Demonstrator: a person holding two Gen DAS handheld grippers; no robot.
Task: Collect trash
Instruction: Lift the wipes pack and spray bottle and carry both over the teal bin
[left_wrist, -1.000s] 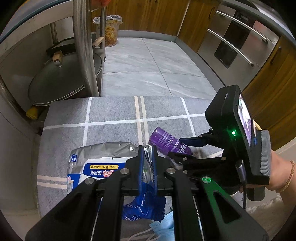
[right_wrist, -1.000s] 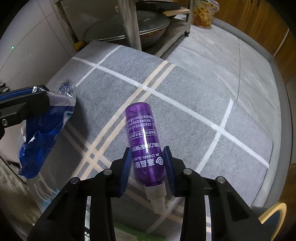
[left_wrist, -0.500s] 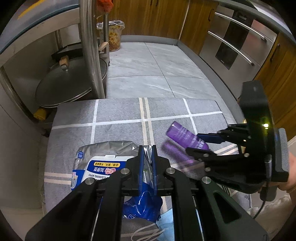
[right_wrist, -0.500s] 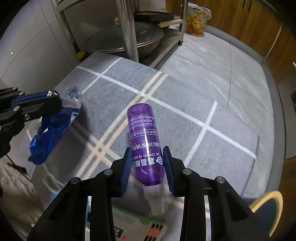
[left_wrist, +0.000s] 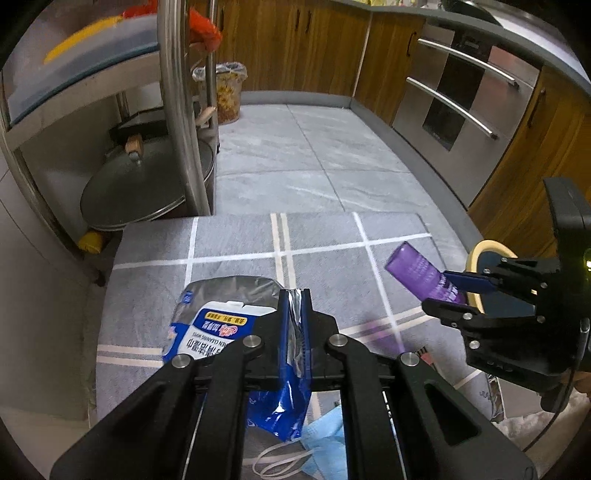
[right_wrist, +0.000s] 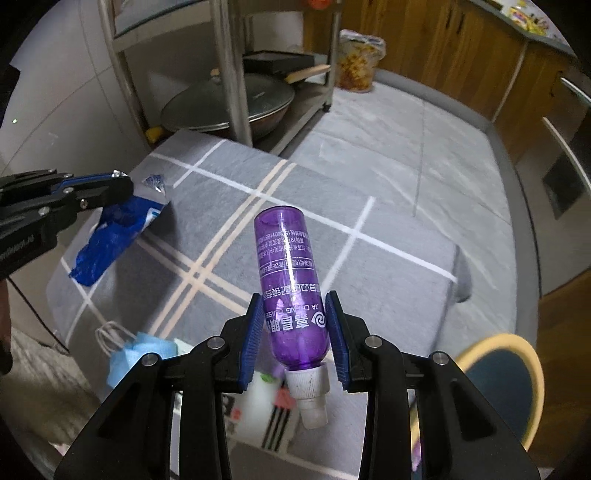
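Lifting both pieces of trash higher off the grey mat (left_wrist: 236, 243).
Left gripper (left_wrist: 294, 295) pinches the wipes packet (left_wrist: 218, 328); right gripper (right_wrist: 294, 325) clamps the purple bottle (right_wrist: 288, 273), both now airborne, ready for carrying to a bin.

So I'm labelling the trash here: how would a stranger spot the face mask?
Start at the grey checked mat on the kitchen floor. At its near edge, below the blue wipes packet, lies the face mask: pale blue, crumpled, with white ear loops.

Place: you were in a home kitchen.
Evidence: wooden cabinets (left_wrist: 325, 48), probably a built-in oven (left_wrist: 465, 96), lidded wok (right_wrist: 229, 99) on a rack.
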